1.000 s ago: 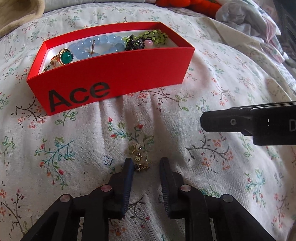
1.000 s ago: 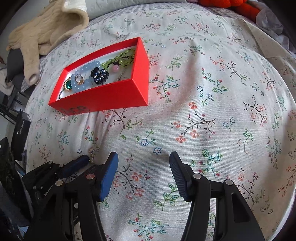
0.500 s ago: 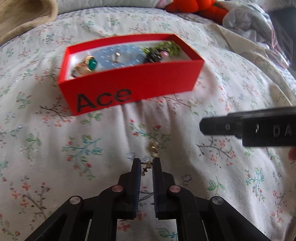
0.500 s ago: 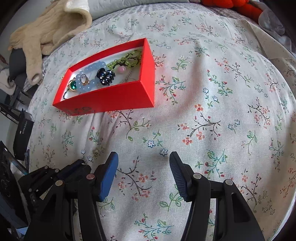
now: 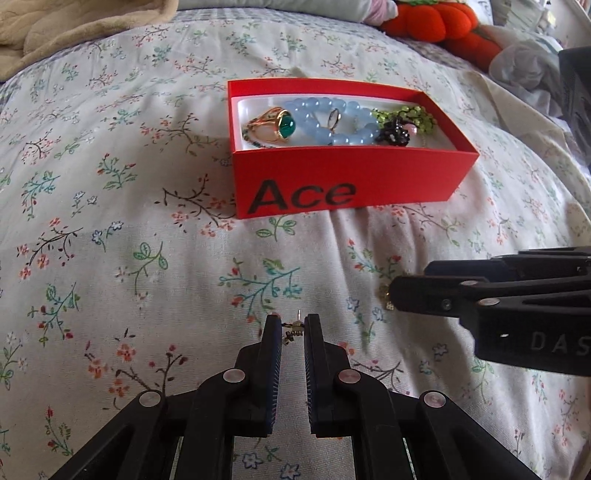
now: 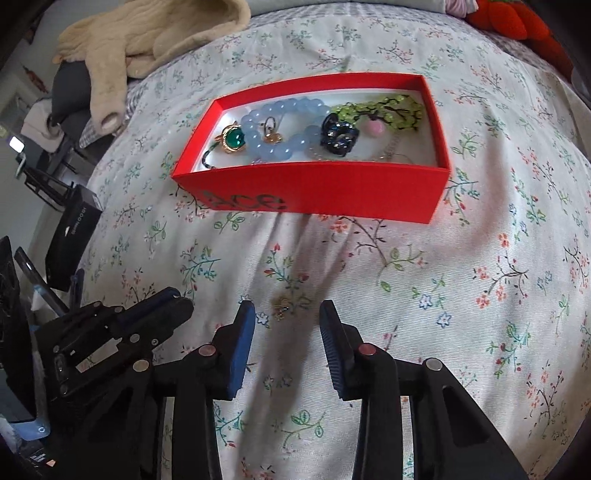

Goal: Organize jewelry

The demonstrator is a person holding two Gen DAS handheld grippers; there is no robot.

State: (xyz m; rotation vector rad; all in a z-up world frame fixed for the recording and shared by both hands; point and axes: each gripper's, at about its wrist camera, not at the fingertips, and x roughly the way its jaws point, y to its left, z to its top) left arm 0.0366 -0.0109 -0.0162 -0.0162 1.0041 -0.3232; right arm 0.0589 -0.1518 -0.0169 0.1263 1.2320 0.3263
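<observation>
Red cardboard makes up the open box (image 5: 351,177), which sits on a floral bedspread (image 5: 110,229) with its long side facing the left wrist camera and the word "Ace" printed on it. Inside lie a blue bead bracelet (image 6: 284,125), a gold ring with a green stone (image 6: 232,138), a dark hair claw (image 6: 338,134) and green beads (image 6: 384,110). A beige plush garment (image 6: 147,40) and an orange stuffed toy (image 5: 432,22) lie beyond the box.

Nothing stands between the grippers and the box. The left gripper (image 5: 293,328) is clamped on a small gold earring (image 5: 293,330), its post seemingly pointing up, though it is tiny. A second earring (image 6: 281,304) lies on the cloth between the tips of the right gripper (image 6: 286,314), whose jaws have just been closing but stand apart, not touching it.
</observation>
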